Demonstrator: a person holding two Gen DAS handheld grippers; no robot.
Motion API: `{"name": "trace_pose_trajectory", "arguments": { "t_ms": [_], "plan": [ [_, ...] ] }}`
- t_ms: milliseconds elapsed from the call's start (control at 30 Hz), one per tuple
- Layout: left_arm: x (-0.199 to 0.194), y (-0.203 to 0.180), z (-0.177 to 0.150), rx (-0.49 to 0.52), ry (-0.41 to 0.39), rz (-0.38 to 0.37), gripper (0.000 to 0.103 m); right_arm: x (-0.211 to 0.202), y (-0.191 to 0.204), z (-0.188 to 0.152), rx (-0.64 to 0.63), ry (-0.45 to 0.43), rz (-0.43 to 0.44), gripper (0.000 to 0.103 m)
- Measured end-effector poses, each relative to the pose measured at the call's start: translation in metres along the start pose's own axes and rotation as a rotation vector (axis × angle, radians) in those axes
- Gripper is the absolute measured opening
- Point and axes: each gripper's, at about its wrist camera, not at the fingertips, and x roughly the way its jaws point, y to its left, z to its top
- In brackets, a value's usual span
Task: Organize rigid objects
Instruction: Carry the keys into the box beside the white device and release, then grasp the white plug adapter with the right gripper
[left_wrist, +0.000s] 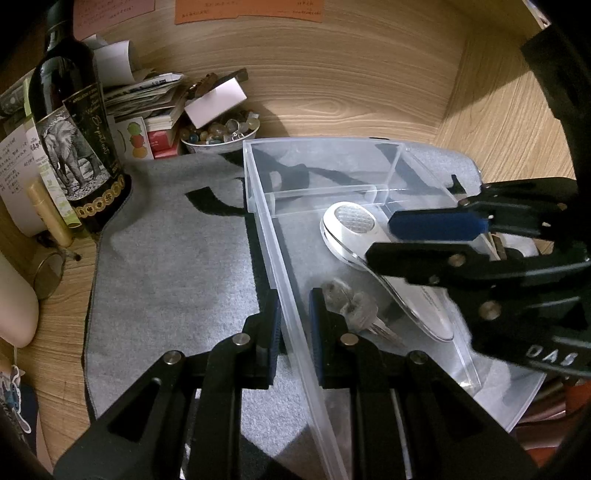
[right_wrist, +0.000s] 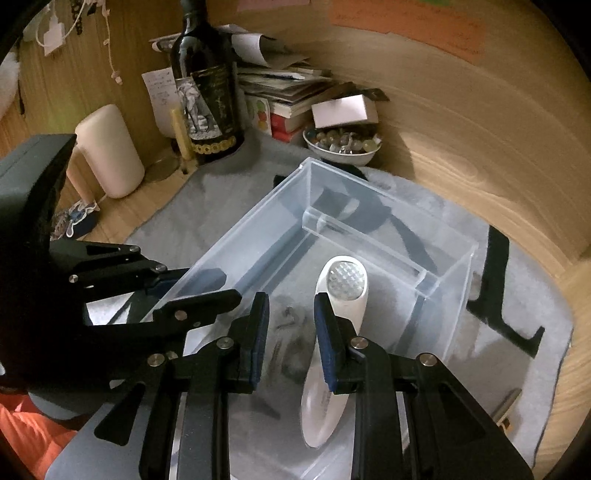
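A clear plastic bin (left_wrist: 275, 254) (right_wrist: 255, 225) sits on a grey mat. Inside lie a white handheld device (left_wrist: 347, 225) (right_wrist: 341, 291) with a round textured face, and a bunch of keys with a grey fluffy charm (left_wrist: 351, 306) (right_wrist: 290, 347). My left gripper (left_wrist: 293, 332) straddles the bin's left wall, pads either side and close to it; it also shows in the right wrist view (right_wrist: 207, 291). My right gripper (right_wrist: 291, 343) is open above the bin's inside, its right pad (right_wrist: 328, 350) beside the white device; it also shows in the left wrist view (left_wrist: 406, 240).
A dark wine bottle (right_wrist: 208, 92) (left_wrist: 74, 140), a stack of papers and books (right_wrist: 280, 88), a bowl of beads (right_wrist: 341, 146) (left_wrist: 221, 134) and a cream cylinder (right_wrist: 109, 151) crowd the back left. Wooden walls enclose the back and right. The mat (left_wrist: 166, 277) carries black markings.
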Motion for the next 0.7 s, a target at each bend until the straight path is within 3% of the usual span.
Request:
{"name": "trace_pose_trajectory", "arguments": {
  "t_ms": [233,467,700],
  "plan": [
    [0.0,0.0,0.0,0.001,0.001,-0.001,0.016,-0.027,-0.016,-0.003,0.05,-0.075,-0.05,0.034],
    [0.0,0.001,0.0,0.005,0.003,0.003,0.016,-0.08,-0.062,-0.01,0.161,-0.184,-0.168,0.035],
    [0.0,0.0,0.0,0.005,0.004,0.002,0.016,-0.104,-0.113,-0.043,0.306,-0.163,-0.321,0.035]
  ]
}}
